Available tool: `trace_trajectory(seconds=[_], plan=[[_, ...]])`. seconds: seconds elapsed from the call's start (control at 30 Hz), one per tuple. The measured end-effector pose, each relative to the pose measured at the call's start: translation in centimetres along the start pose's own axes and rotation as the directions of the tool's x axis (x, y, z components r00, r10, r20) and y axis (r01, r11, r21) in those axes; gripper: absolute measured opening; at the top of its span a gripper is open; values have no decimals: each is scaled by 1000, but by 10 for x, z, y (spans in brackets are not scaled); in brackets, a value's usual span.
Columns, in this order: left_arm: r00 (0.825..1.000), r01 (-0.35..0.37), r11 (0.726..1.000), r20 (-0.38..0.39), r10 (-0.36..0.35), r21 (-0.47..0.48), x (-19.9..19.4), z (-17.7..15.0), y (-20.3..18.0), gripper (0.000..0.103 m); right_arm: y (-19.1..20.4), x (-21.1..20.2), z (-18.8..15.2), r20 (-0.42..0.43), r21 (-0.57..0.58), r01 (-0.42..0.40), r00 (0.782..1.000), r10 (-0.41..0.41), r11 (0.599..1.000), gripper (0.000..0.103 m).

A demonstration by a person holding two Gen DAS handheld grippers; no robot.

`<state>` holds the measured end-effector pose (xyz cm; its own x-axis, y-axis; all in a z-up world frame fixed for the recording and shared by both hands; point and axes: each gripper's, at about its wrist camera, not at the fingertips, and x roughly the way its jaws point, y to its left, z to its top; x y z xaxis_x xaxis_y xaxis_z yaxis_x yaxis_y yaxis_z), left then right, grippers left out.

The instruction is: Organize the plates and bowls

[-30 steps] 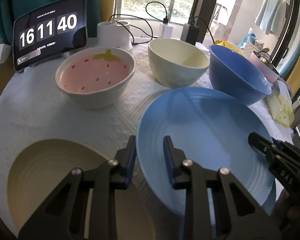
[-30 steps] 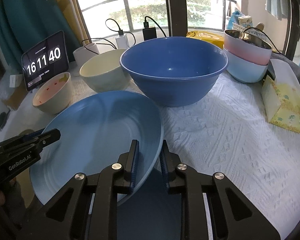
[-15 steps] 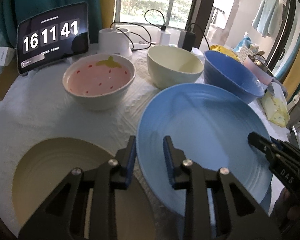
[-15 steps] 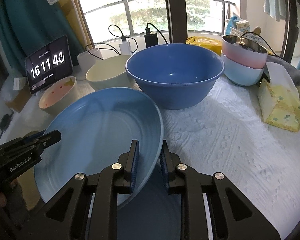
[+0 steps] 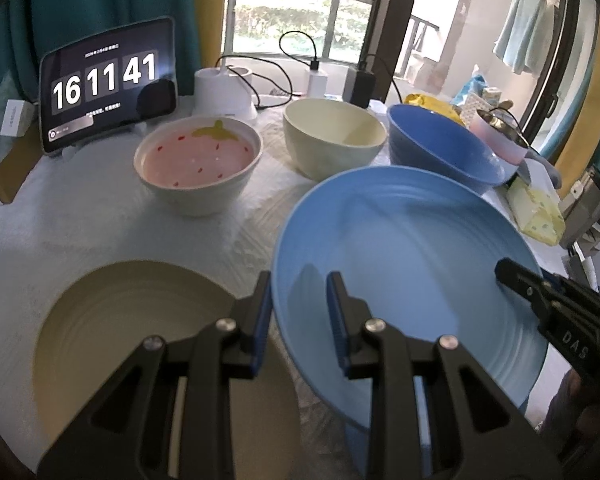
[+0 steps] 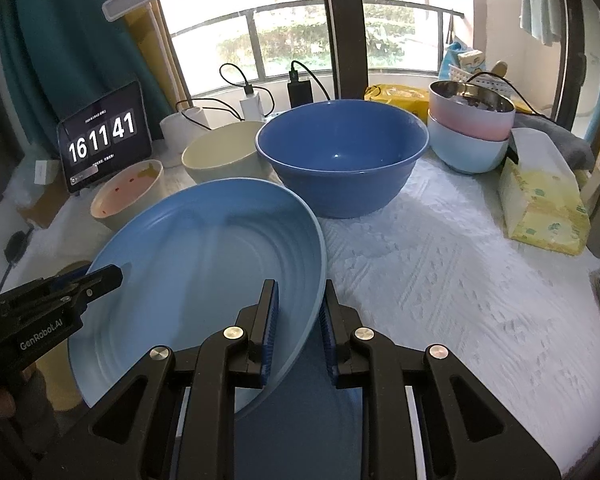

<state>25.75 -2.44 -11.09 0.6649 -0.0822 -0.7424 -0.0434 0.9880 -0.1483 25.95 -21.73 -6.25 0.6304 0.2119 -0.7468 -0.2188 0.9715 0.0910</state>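
A large light-blue plate (image 5: 400,248) (image 6: 204,256) hangs tilted above the white tablecloth, held at two opposite rims. My left gripper (image 5: 300,308) is shut on its left rim, one finger inside and one outside. My right gripper (image 6: 298,320) is shut on its right rim in the same way. Each gripper shows in the other's view: the right gripper (image 5: 540,296) and the left gripper (image 6: 80,284). A beige plate (image 5: 140,340) lies flat to the left below the left gripper. Behind stand a strawberry bowl (image 5: 198,160), a cream bowl (image 5: 334,140) and a big blue bowl (image 6: 340,156).
A tablet clock (image 5: 108,80) and chargers with cables stand along the back edge. Stacked pink and pale-blue bowls (image 6: 472,132) and a yellow tissue pack (image 6: 540,208) sit at the right. Something darker blue (image 6: 300,420) shows under the lifted plate.
Both grippers have risen together with the blue plate, which now hangs higher off the cloth. The bowls behind look farther away and lower in both views.
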Motion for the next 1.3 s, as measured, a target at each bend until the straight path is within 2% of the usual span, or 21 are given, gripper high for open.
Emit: trace_trajectory(seconds=[0.7, 1.3], plan=[[1000, 15, 999, -6, -15, 46, -27, -31, -16, 28, -7, -33, -31, 17, 32, 21, 1000, -22, 999, 22], [999, 16, 997, -49, -12, 75, -28, -58, -28, 28, -15, -43, -57, 3, 57, 35, 999, -35, 998, 22]])
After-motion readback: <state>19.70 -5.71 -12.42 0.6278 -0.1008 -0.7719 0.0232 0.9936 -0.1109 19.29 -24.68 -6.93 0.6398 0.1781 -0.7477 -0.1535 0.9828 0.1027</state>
